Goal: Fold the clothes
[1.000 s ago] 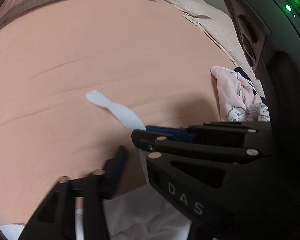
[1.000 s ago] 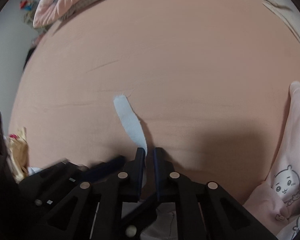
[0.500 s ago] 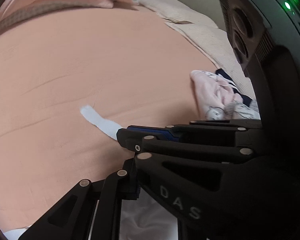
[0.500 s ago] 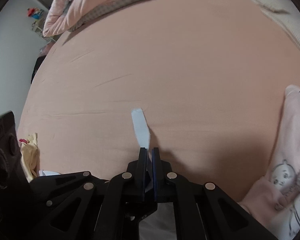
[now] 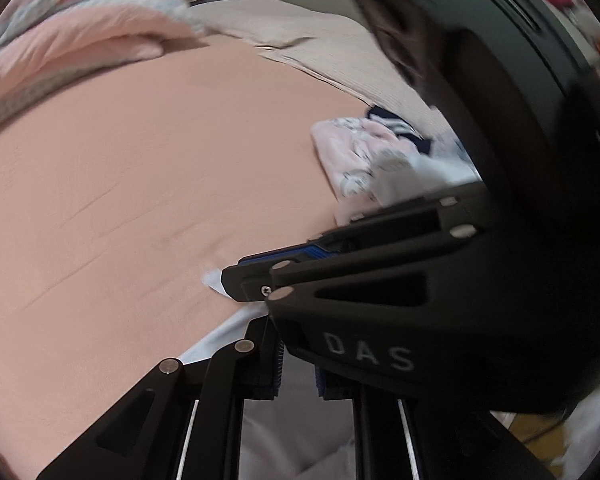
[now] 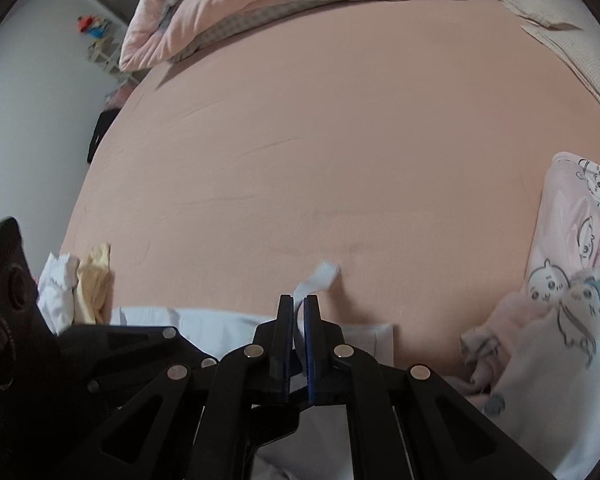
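Observation:
A white garment (image 6: 220, 322) lies at the near edge of the peach bed sheet (image 6: 340, 140), with a pale strap (image 6: 324, 274) running off it. My right gripper (image 6: 298, 308) is shut on that strap, whose free end curls up just beyond the fingertips. In the left wrist view the right gripper (image 5: 236, 282) reaches across from the right, and only the strap's tip (image 5: 212, 280) shows. Below it, my left gripper (image 5: 298, 376) has its blue pads closed on the white garment (image 5: 228, 336); the right gripper's body hides its right finger.
A pile of pink printed clothes (image 6: 572, 260) lies on the right, with a navy striped piece (image 5: 396, 128) behind it. Yellow and white clothes (image 6: 92, 276) sit at the left edge. A pink duvet (image 6: 260, 4) and a beige blanket (image 5: 320, 48) cover the far end.
The strap, stretched out flat on the sheet before, has been drawn back toward the near edge and now curls short. My left gripper has gone from open to closed on the white garment.

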